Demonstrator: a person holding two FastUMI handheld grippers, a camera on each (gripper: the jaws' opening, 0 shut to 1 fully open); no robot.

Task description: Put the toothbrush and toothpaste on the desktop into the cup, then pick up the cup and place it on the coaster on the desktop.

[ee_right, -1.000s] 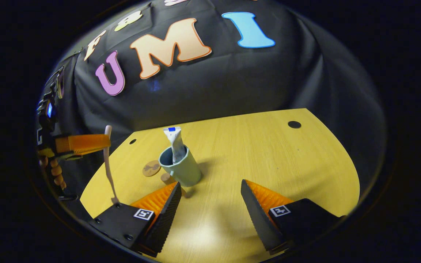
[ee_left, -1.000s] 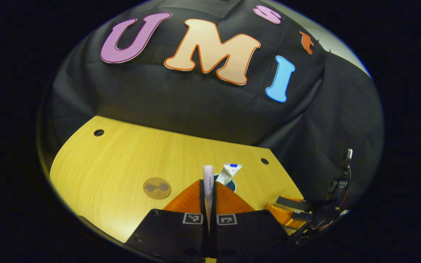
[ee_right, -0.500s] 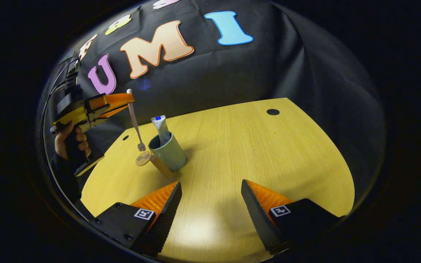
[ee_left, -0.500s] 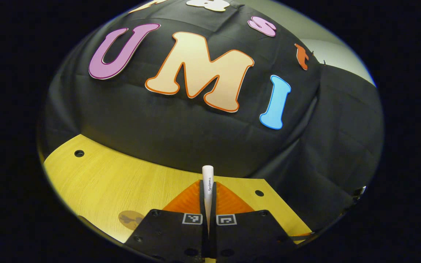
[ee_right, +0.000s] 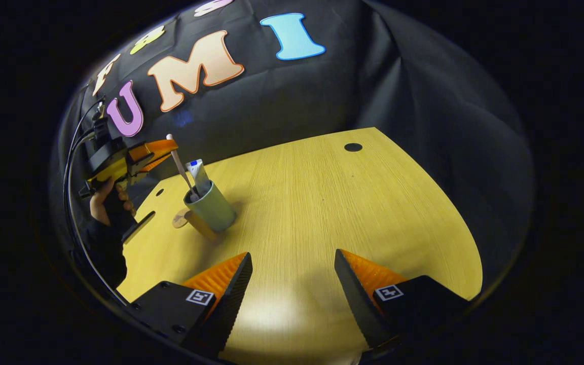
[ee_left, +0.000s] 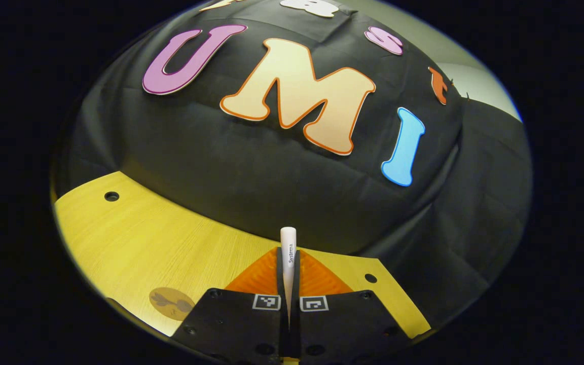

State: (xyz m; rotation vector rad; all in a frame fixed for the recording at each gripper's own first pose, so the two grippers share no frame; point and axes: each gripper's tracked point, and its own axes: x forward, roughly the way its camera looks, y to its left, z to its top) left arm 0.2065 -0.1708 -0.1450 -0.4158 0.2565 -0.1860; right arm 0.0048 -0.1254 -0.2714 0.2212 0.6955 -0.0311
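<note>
Yellow wood desk (ee_right: 322,203) lies under the right gripper (ee_right: 292,284), its jaws wide and holding nothing. Farther off stands the cup (ee_right: 212,208) with the toothpaste (ee_right: 198,171) upright in it — the coaster (ee_right: 180,220) just beside it. The left gripper (ee_right: 168,147) pinches the toothbrush (ee_right: 179,165) by its handle, head down inside the cup's mouth — a hand (ee_right: 107,200) holds that gripper.

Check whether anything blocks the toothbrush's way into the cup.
Nothing visible does. The left tool holds the pale slim toothbrush with its head at the grey-green cup's mouth, beside the white toothpaste tube already standing inside.
</note>
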